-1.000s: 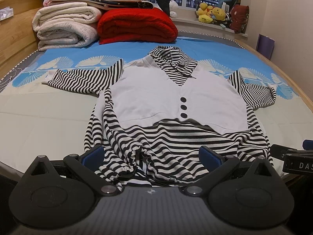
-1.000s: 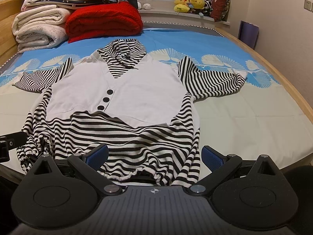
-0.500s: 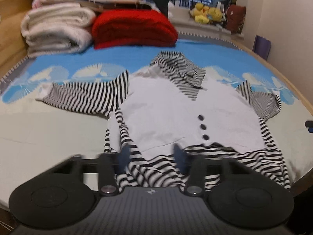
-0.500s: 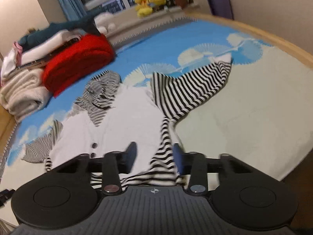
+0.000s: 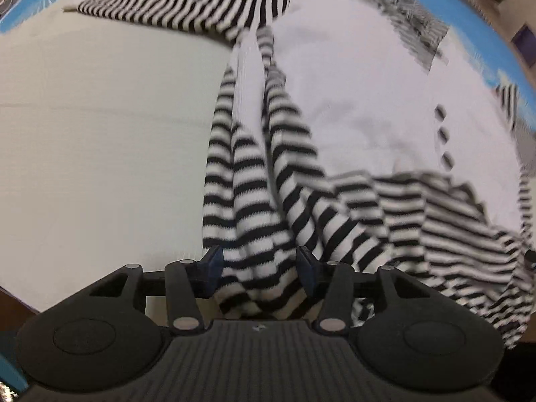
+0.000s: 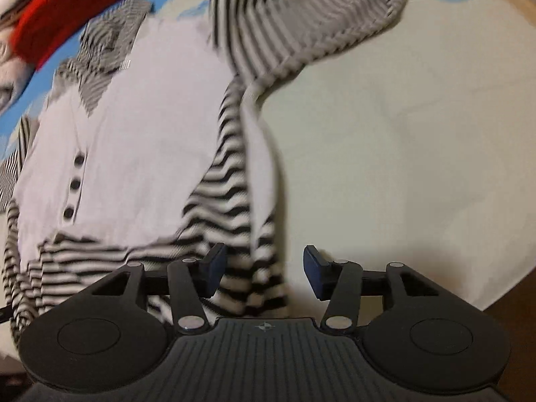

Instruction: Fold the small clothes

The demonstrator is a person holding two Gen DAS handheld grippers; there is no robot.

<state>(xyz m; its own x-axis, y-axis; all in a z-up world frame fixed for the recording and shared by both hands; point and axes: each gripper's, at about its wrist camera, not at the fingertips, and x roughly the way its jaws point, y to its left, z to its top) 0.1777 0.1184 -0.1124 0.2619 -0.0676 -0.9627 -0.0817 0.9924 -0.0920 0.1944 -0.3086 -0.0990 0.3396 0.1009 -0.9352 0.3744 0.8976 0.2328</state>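
Note:
A small black-and-white striped top with a white vest front (image 5: 351, 100) and dark buttons lies on the bed, sleeves spread. My left gripper (image 5: 259, 269) is partly closed around the bunched striped hem at the garment's left bottom corner; the cloth fills the gap between the blue pads. My right gripper (image 6: 264, 269) straddles the striped right bottom corner of the same top (image 6: 140, 127); cloth touches the left pad, while a gap shows beside the right pad. The hem is lifted and rumpled in both views.
A pale bed sheet (image 5: 100, 134) with a blue patterned band at the far end lies under the garment. A red folded blanket (image 6: 67, 3) sits at the head of the bed. The wooden bed edge (image 6: 516, 301) runs along the right.
Both grippers went from wide open to narrowed on the hem corners, then moved forward and tilted down over the garment. The hem is now bunched and lifted.

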